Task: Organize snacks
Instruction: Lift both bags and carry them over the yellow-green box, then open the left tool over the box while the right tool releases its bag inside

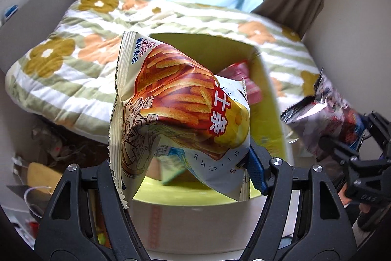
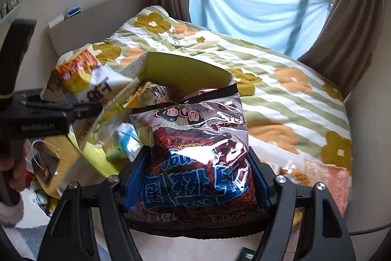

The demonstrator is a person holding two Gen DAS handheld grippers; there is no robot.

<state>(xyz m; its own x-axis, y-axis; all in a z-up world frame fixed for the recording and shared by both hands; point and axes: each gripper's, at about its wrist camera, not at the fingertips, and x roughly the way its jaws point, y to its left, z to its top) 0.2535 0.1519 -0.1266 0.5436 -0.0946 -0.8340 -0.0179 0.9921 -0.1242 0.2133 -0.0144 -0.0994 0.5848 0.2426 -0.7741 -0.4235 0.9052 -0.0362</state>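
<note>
Two grippers each pinch a snack bag: the left gripper (image 1: 185, 177) squeezes the cheese bag (image 1: 180, 109), the right gripper (image 2: 195, 185) the dark bag (image 2: 195, 146). Both bags hang over the green box (image 1: 266, 99), hiding most snacks inside. Bed (image 2: 281, 94) lies just behind.

The cheese-stick bag (image 1: 180, 99) is showing glossy printed plastic film. The chocolate crunch bag (image 2: 195, 138) is gleaming, crinkled foil-like film. The flowered quilt (image 2: 281, 94) is looking soft, matt cloth.
</note>
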